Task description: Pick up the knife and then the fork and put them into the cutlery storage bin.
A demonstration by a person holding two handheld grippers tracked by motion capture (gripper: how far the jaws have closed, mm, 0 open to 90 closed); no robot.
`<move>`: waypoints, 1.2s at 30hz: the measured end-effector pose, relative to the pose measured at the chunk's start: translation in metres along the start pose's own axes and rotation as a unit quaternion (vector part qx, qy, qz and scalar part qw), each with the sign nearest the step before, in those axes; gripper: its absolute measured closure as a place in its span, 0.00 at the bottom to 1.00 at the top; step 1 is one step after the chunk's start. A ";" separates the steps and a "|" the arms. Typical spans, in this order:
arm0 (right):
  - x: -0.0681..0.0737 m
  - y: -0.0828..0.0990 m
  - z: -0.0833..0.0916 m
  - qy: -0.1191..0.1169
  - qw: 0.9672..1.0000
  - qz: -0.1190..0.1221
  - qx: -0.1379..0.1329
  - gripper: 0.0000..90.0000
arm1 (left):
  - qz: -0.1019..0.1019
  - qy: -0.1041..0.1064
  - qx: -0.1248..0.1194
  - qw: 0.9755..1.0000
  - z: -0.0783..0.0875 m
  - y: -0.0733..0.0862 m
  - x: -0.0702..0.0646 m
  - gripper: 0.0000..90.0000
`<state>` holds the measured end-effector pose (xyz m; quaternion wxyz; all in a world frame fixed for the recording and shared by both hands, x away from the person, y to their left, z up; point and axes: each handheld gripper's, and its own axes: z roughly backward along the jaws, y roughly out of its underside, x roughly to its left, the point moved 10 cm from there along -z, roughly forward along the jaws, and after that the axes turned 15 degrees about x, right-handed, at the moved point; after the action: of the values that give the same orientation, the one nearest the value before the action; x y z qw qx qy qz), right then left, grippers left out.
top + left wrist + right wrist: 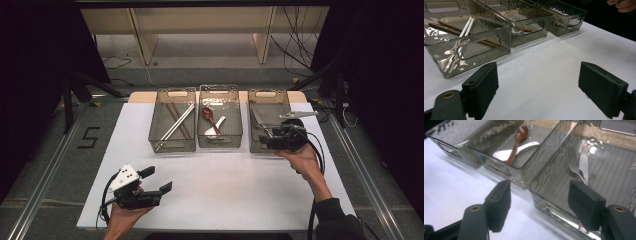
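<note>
Smoky right bin [269,107] holds fork [577,171]; right gripper [541,202] wide, empty. Left gripper [537,87] same. Approach fork straight, w/ fingers astride handle.

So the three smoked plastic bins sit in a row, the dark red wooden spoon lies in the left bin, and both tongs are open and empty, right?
Not quite: the dark red wooden spoon lies in the middle smoked plastic bin, beside a white spoon, as the high view shows. The rest holds: three bins in a row, left tongs and right tongs open and empty.
</note>
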<state>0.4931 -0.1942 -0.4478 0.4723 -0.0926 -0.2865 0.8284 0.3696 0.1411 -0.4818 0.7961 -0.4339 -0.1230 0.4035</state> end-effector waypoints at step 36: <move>0.065 0.054 0.007 -0.052 0.995 0.035 -0.077 0.32 | -0.002 0.003 0.002 1.000 0.001 0.001 -0.001 0.18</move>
<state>0.4158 -0.1637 -0.4649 0.4190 -0.0952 -0.3700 0.8237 0.3678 0.1410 -0.4816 0.7984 -0.4328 -0.1208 0.4007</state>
